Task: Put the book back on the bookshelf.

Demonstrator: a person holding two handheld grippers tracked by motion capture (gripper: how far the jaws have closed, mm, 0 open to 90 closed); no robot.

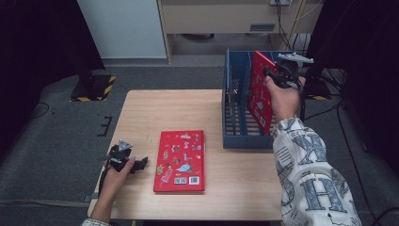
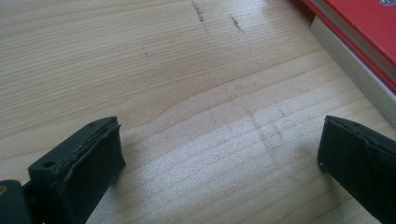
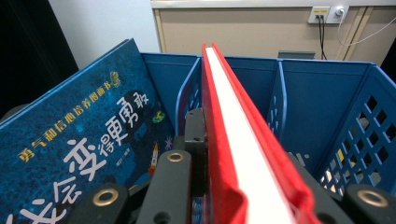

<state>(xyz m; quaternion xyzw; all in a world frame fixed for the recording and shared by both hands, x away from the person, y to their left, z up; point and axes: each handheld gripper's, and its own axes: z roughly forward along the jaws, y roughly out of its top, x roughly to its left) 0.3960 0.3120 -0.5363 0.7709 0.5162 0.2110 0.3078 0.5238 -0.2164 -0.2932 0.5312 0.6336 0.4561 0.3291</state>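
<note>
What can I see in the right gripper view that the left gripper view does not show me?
Right gripper view alone: the right gripper shut on a red book held on edge over the blue crate, with a blue book leaning in the compartment to its left. Left gripper view alone: the left gripper open, low over bare wooden table, and a second red book lying flat at the upper right corner. Shared: each looks along its own black jaws and has a red book in frame.

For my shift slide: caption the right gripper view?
Right gripper shut on upright red book over blue basket, blue book alongside.
</note>
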